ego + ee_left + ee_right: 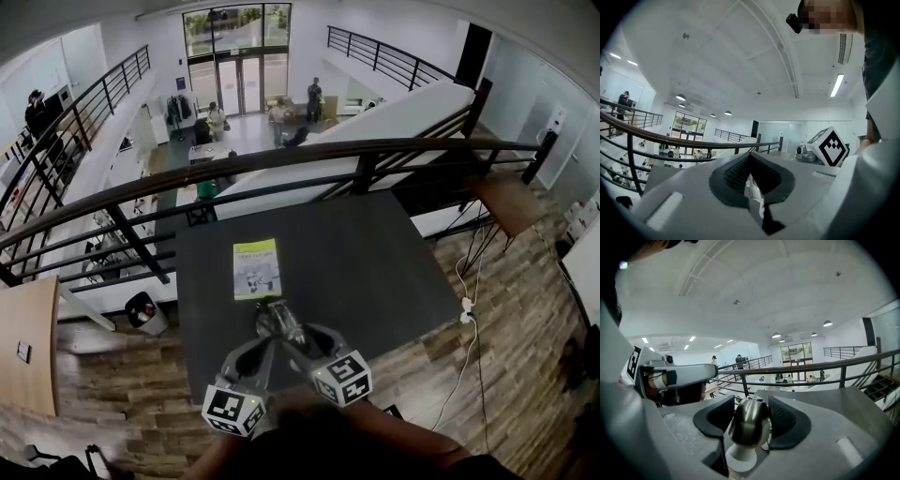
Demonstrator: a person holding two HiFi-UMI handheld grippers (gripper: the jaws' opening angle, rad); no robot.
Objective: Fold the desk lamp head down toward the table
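L gripper point(751, 164): jaws closed on thin white lamp part point(753, 190). Metal lamp head point(749, 423) stands near front of dark table point(375, 272), just below booklet point(256, 268). R gripper point(751, 399): jaws wide apart, head btwn them, not pinched.

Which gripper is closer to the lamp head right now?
Right. The lamp head sits between the right gripper's fingers; the left gripper is beside it, pinching a white part.

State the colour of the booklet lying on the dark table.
The booklet is yellow-green with a pale illustrated middle panel; the head view shows it best.
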